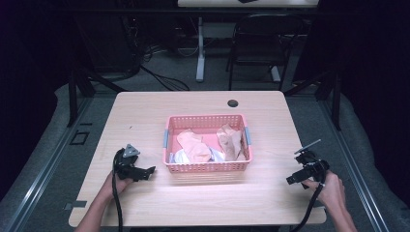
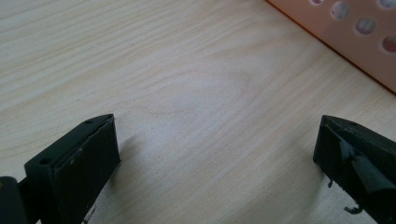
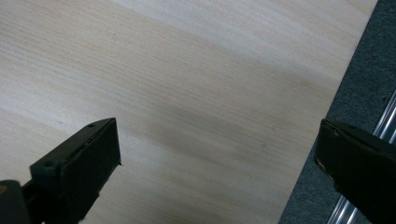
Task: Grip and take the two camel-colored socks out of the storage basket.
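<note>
A pale wood-grain tabletop [image 1: 145, 111] carries a pink perforated plastic basket [image 1: 207, 167] at its middle, crumpled peach and white cloths [image 1: 196, 147] inside. Bare wood lies open on both sides. The left gripper [image 1: 149, 171], jaws spread, rests near the front-left corner just beside the basket; the right gripper [image 1: 291, 180], also spread, sits by the right edge.

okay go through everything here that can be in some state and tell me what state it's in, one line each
left tongs: open, empty, low over the table beside the basket
right tongs: open, empty, near the table's right edge
pink basket: upright on the table, holding crumpled cloths
cloths: crumpled, lying inside the basket
table: bare wood around the basket
</note>
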Demonstrator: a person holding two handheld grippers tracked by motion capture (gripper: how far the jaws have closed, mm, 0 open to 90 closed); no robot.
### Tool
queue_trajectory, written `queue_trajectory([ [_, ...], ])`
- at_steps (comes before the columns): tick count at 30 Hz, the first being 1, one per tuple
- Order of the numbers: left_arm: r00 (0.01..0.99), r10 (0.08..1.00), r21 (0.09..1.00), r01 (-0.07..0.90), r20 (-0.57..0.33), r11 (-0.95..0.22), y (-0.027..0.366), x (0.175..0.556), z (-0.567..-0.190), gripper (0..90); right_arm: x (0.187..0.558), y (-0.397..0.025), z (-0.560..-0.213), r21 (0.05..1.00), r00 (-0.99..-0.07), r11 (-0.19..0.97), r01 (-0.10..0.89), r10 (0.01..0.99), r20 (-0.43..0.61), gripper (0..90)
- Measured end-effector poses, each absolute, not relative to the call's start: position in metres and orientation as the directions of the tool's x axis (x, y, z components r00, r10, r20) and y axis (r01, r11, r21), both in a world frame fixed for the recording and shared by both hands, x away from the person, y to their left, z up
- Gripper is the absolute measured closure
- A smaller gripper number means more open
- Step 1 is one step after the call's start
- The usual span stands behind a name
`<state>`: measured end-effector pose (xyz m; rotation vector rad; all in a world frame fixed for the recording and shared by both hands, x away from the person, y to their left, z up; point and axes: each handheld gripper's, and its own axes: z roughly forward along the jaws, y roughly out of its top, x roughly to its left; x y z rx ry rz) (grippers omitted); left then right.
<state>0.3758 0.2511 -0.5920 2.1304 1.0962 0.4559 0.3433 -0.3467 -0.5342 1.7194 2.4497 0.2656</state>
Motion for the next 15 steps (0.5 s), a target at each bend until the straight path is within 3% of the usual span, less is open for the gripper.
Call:
queue_trajectory([
  [15,0.583,0.813,0.712,0.571,-0.002,-0.408,0.2512,0.3758,-0.5920,0.0,0.3406,-0.3400,-0.5268,0.233,-0.365,0.356,0.905,0.931,-0.006,0.0],
])
